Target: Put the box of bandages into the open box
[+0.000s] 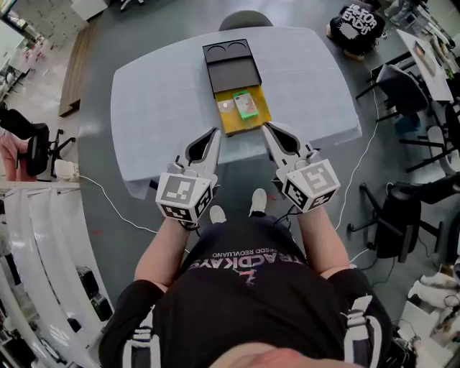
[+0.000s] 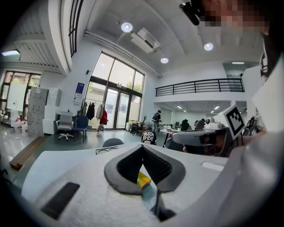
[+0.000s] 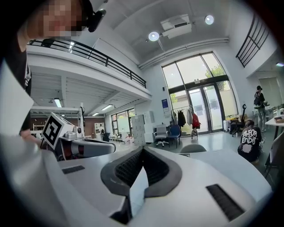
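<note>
Shows the box of bandages [image 1: 246,105] in the upper middle of the head view: small, flat, green with a pale label, lying face up inside the open box [image 1: 231,123], toward the right side of its mustard-yellow floor. Places a small whitish item [image 1: 224,105] just left of it on the same yellow floor. Sets a black lid [image 1: 231,72] with two round hollows directly above, touching the far edge of the open box. Finds the left gripper [image 1: 214,133] just below and left of the open box, clenched on nothing, jaw tips pressed together, marker cube [image 1: 183,194] toward the bottom. Finds the right gripper [image 1: 266,128] mirrored just below and right, likewise closed and empty, jaws meeting at the tip in the right gripper view [image 3: 143,150]. Keeps both apart from the box of bandages. Carries everything on a pale blue-grey table [image 1: 158,108] with rounded corners, otherwise bare. Around it, from the left: a wooden platform [image 1: 77,68] at the upper left, grey floor with a thin cable, a grey chair back [image 1: 246,18] at the table's far end, a black bag [image 1: 357,27] with white lettering at the upper right, dark office chairs [image 1: 402,215] down the right edge. Adds, in the left gripper view, tall glazed doors [image 2: 111,106] at the left and a railed balcony [image 2: 199,86] at the right.
</note>
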